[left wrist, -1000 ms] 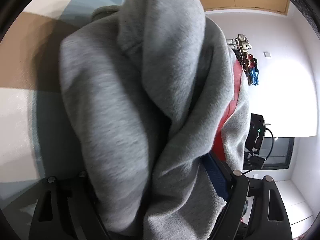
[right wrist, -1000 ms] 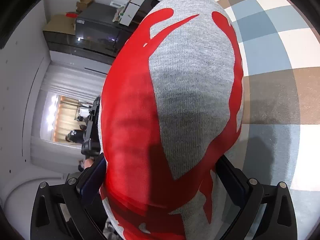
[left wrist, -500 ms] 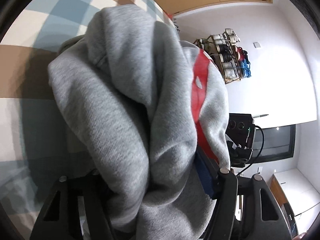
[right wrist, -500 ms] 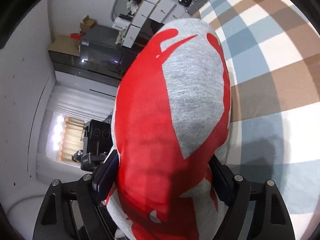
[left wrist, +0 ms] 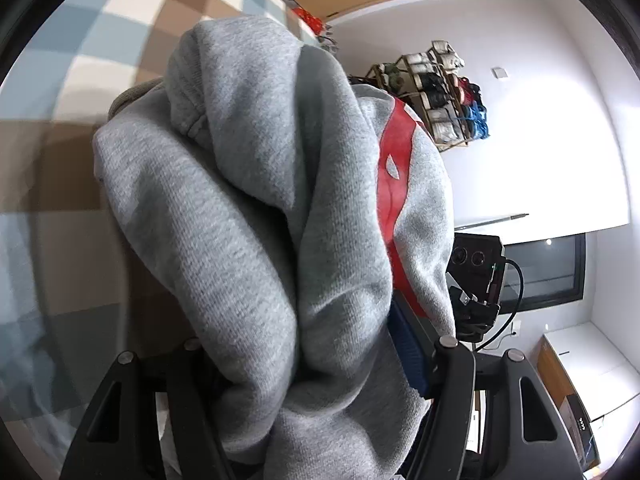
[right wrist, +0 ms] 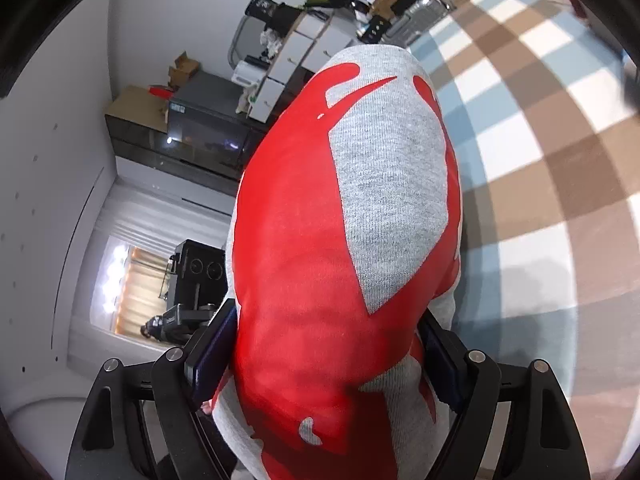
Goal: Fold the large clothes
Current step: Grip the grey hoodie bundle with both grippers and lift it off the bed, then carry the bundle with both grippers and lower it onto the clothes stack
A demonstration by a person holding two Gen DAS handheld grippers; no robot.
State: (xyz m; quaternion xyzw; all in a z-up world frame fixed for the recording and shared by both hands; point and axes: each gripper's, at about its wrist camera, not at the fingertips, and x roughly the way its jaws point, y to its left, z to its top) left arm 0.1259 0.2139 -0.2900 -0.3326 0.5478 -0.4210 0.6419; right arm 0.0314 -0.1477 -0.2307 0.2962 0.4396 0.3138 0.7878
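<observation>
A bulky grey sweatshirt (left wrist: 240,220) with a red print (right wrist: 288,248) is bunched into a thick wad and held up off the checked blue, brown and white cover (right wrist: 540,160). In the left wrist view my left gripper (left wrist: 316,340) is shut on the plain grey folds, with both fingers sunk in cloth. In the right wrist view my right gripper (right wrist: 326,356) is shut on the printed part, its blue pads (right wrist: 212,352) pressed against both sides. The cloth hides what lies straight ahead of each gripper.
The checked cover (left wrist: 80,60) spreads below and to the side. A rack of shoes (left wrist: 440,104) stands against the white wall. A black device with a cable (left wrist: 476,264) is close beside the wad. A dark cabinet (right wrist: 200,136) and white drawers (right wrist: 296,60) stand beyond.
Both grippers have lifted with the sweatshirt, and more of the room and the checked cover now shows. Both pairs of jaws have come closer together on the cloth.
</observation>
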